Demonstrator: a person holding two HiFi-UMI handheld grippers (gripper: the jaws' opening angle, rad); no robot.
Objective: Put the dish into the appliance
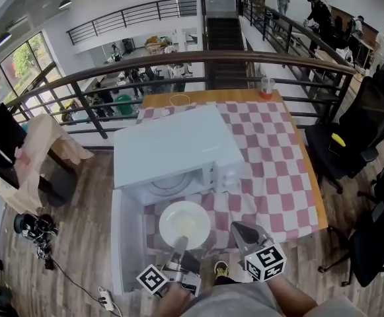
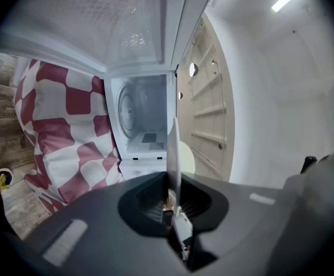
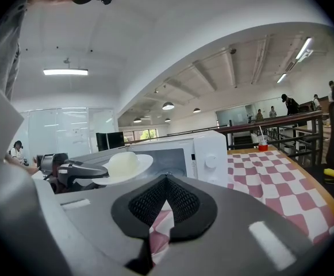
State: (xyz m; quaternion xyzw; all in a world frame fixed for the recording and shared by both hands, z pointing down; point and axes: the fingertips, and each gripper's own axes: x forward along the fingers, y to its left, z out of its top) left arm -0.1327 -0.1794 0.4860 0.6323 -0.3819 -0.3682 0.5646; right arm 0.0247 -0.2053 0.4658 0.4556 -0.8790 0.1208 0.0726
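1. Closest to me is my left gripper (image 1: 180, 244) (image 2: 173, 180). Its fingers are squeezed almost shut on the near rim of the dish (image 1: 185, 224) (image 2: 174, 145).
2. I see the dish sticking out flat ahead of those fingers. It is a white plate, held up in the air.
3. Just past the far side of the dish is the open mouth of the white microwave (image 1: 173, 144) (image 2: 145, 118) (image 3: 211, 150). The dish is not inside.
4. The microwave door (image 1: 126, 243) hangs open to the left of my left fingers.
5. My right gripper (image 1: 240, 229) (image 3: 165, 180) is just to the right of the dish. Its fingers are pressed together and hold nothing.
6. Ahead of the right fingers I see the red and white checked cloth (image 1: 272, 170) (image 3: 270, 174) on the table.
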